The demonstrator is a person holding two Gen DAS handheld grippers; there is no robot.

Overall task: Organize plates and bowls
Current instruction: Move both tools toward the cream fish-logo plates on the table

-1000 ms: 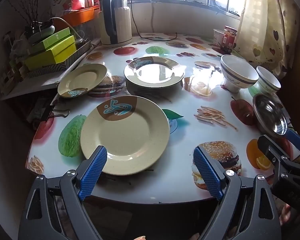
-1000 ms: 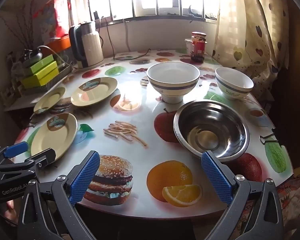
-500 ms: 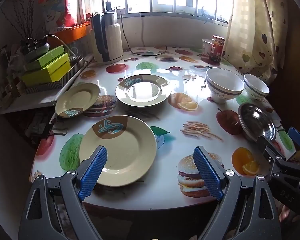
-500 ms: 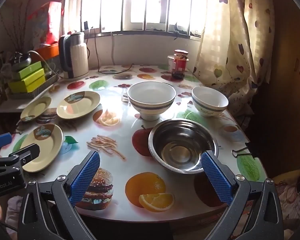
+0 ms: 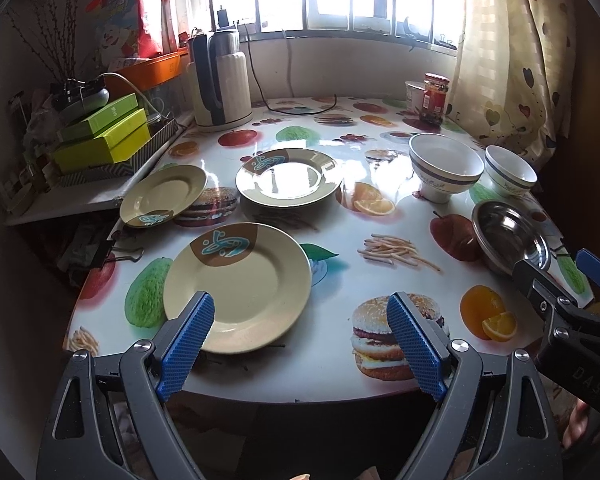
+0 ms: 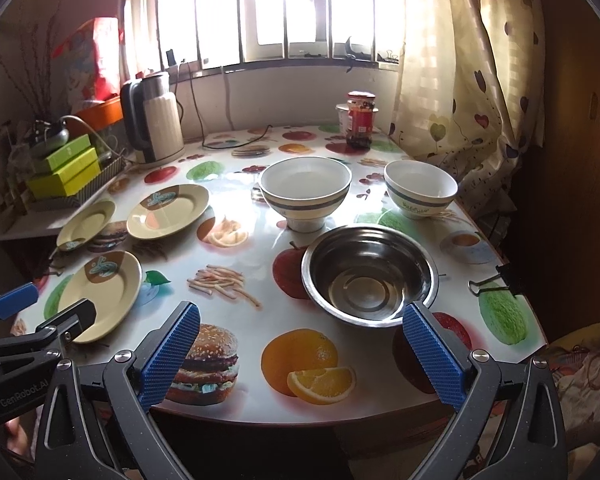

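Three beige plates lie on the fruit-print table: a large one (image 5: 238, 286) nearest me, a second (image 5: 289, 177) behind it, a small one (image 5: 163, 195) at the left edge. To the right stand a big white bowl (image 5: 445, 165), a smaller white bowl (image 5: 510, 175) and a steel bowl (image 5: 510, 240). My left gripper (image 5: 300, 344) hovers open at the table's near edge, its left finger over the nearest plate's rim. My right gripper (image 6: 300, 356) hangs open in front of the steel bowl (image 6: 370, 274), holding nothing.
An electric kettle (image 5: 220, 80) with its cord stands at the back left, a red jar (image 5: 435, 98) and a cup at the back right. Green boxes (image 5: 104, 140) sit on a side shelf to the left. A curtain (image 6: 468, 80) hangs right. Binder clips (image 6: 494, 282) grip the tablecloth edges.
Both grippers have drawn back and risen from the table, so more of the window and room shows. The dishes have not moved, and both grippers stay open.
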